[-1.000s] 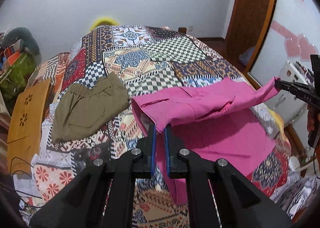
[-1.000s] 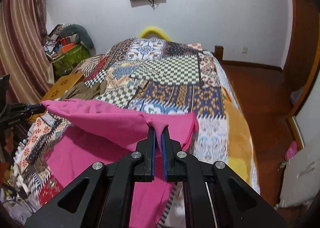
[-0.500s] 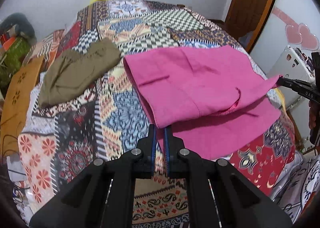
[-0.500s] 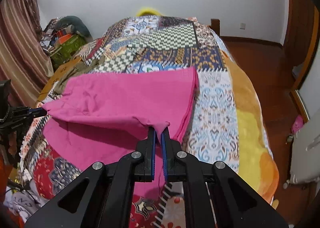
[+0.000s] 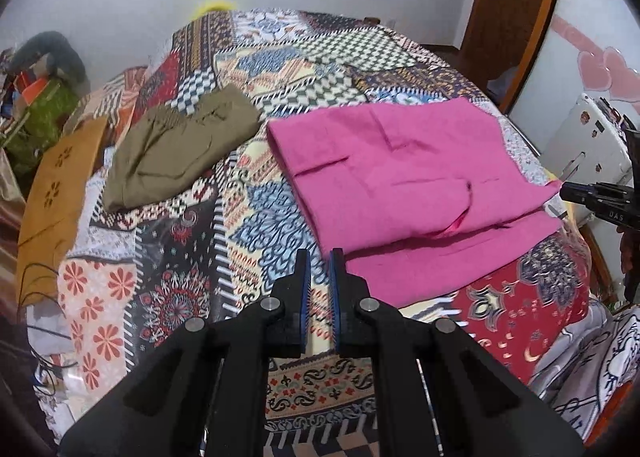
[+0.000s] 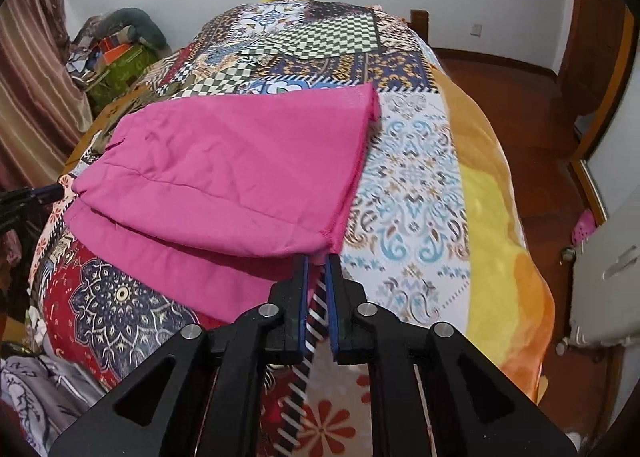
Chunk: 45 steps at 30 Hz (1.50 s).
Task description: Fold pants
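Pink pants: your pink pants (image 5: pixel 400 177) lie folded over on the bed (image 5: pixel 260 225), right of centre in the left wrist view. The upper layer sits a little short of the lower one, so a strip of the lower layer shows along the near edge.
Left hand-held gripper: your left hand-held gripper (image 5: pixel 320 253) stands at the bottom centre of its own view. Its jaws are almost closed, and they pinch the near left corner of the pants at the very tips. Further down the gap only the bedspread shows.
Right hand-held gripper: your right hand-held gripper (image 6: pixel 317 257) is at the near right corner of the pants. Its jaws are opening and stand narrow. The pink corner lies at the fingertips, and striped bedspread shows through the gap behind it.
Across views: each hand-held gripper appears at the edge of the other's view, its tip against a corner of the pants.
Olive garment: it lies folded (image 5: pixel 176 149) on the bed in the upper left, well apart from the pink pants.
Wooden board: it sits (image 5: pixel 52 185) at the left edge of the bed.
Room: a curtain (image 6: pixel 28 77) hangs at the left of the right wrist view, with wooden floor (image 6: pixel 520 105) at the right.
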Motion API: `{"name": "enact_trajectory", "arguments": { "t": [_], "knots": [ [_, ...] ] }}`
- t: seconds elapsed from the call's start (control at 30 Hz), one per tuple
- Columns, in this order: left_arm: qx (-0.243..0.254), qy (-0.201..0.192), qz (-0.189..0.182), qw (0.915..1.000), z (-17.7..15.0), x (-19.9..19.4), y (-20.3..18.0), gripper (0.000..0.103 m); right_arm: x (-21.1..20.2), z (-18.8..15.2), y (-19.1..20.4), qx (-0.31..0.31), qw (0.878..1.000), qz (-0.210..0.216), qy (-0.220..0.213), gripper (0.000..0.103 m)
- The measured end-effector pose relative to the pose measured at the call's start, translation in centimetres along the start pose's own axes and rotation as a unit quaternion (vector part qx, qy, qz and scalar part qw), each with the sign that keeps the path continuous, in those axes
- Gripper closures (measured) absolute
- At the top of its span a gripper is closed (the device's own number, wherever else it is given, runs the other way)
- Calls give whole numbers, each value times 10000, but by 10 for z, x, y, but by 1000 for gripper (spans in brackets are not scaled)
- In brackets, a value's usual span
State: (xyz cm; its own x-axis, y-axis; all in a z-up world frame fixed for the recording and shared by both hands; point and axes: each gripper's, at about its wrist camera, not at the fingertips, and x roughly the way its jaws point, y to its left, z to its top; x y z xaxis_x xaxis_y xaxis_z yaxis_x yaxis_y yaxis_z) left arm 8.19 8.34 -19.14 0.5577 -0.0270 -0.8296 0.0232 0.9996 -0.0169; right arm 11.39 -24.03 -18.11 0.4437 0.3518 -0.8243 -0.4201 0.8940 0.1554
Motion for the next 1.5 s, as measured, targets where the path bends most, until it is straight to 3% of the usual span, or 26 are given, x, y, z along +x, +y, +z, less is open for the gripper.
{"name": "enact_trajectory", "arguments": {
  "t": [0.1, 0.27, 0.43, 0.57, 0.73, 0.93, 1.2, 1.37, 1.43, 1.5],
  "knots": [
    [237, -61, -66, 9997, 9, -6, -15, 88, -12, 0, 1, -63, 9998, -84, -161, 75],
    [638, -145, -201, 9977, 19, -8, -43, 68, -25, 12, 14, -313, 9989, -13, -358, 73],
    [1079, 25, -271, 9938, 21, 5, -70, 65, -26, 27, 39, -673, 9962, 245, -488, 68],
    [1250, 195, -230, 9917, 18, 17, -81, 52, -17, 36, 56, -896, 9939, 435, -465, 67],
    [1499, 347, -112, 9880, 15, 29, -86, 49, -4, 37, 72, -1087, 9912, 664, -358, 59],
    [1748, 332, -3, 9841, 21, 43, -92, 48, 11, 34, 91, -1273, 9878, 888, -136, 59],
    [1420, 228, -316, 9891, 46, 42, -81, 48, 28, 32, 115, -1682, 9800, 1059, 108, 59],
    [1367, 200, -453, 9894, 50, 37, -80, 49, 39, 36, 116, -1690, 9800, 1050, 8, 59],
    [1415, 241, -500, 9884, 47, 38, -84, 48, 40, 40, 113, -1585, 9811, 1113, -48, 63],
    [1497, 273, -534, 9869, 44, 39, -88, 48, 40, 43, 111, -1535, 9813, 1161, -82, 81]
  ]
}}
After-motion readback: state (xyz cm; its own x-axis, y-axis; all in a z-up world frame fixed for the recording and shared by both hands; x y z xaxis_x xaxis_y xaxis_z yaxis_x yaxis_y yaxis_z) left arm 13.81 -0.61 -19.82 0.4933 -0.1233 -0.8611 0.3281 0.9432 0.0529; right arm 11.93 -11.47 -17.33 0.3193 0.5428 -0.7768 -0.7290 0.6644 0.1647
